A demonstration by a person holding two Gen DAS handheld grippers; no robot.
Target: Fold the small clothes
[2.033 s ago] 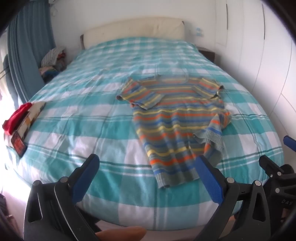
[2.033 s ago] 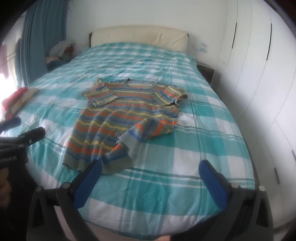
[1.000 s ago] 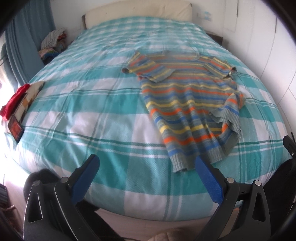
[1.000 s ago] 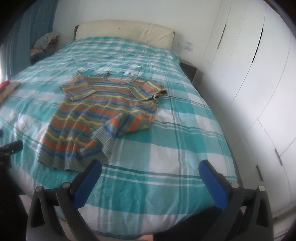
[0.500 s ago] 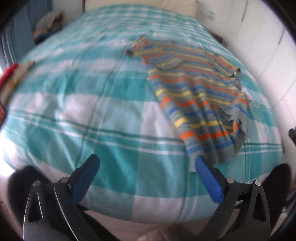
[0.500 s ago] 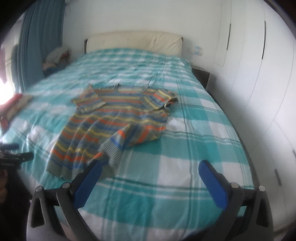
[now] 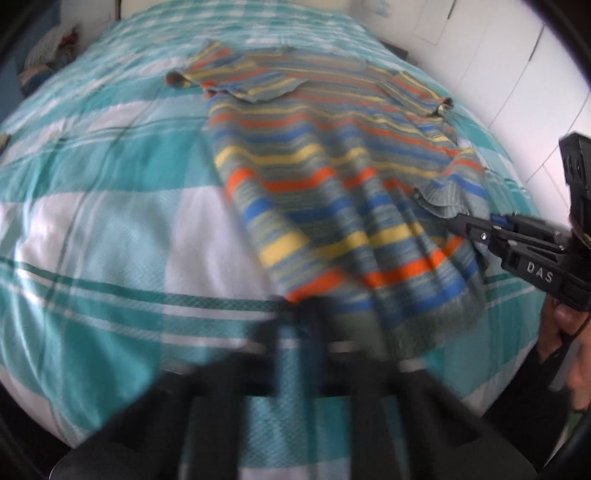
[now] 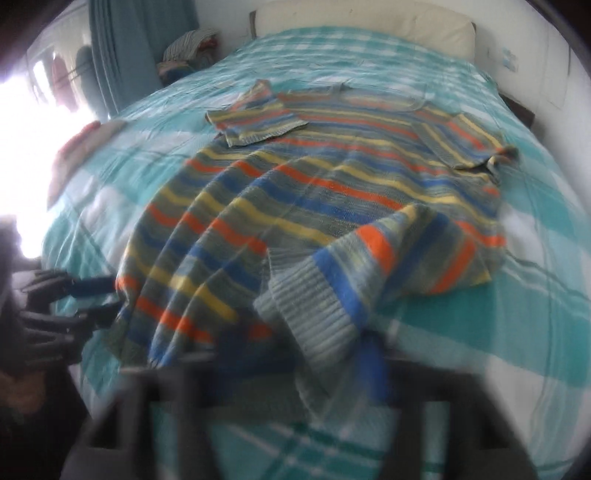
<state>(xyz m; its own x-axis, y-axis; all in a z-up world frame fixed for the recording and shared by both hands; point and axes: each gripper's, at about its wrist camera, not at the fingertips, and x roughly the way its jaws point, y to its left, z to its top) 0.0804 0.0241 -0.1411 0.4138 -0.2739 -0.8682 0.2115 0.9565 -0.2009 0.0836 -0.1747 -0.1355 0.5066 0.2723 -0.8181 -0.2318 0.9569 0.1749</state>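
A striped knit sweater (image 7: 332,177) in orange, blue, yellow and grey lies on the teal checked bed, collar away from me; it also shows in the right wrist view (image 8: 314,206). My left gripper (image 7: 314,321) is closed at the hem's near left corner, blurred. My right gripper (image 8: 299,350) is closed at the turned-over right hem corner (image 8: 314,306), blurred. The right gripper (image 7: 458,223) shows from the side in the left wrist view with its tips on that folded corner. The left gripper (image 8: 99,299) shows at the left hem in the right wrist view.
The bed (image 7: 92,229) fills both views, its near edge under the grippers. A cream headboard (image 8: 369,18) is at the far end. Blue curtains (image 8: 118,44) and a clothes pile (image 8: 188,40) stand at the left. White wardrobe doors (image 7: 517,74) are at the right.
Both grippers have moved forward and down to the sweater's hem and closed from wide open. The sweater now looms much larger in both views.
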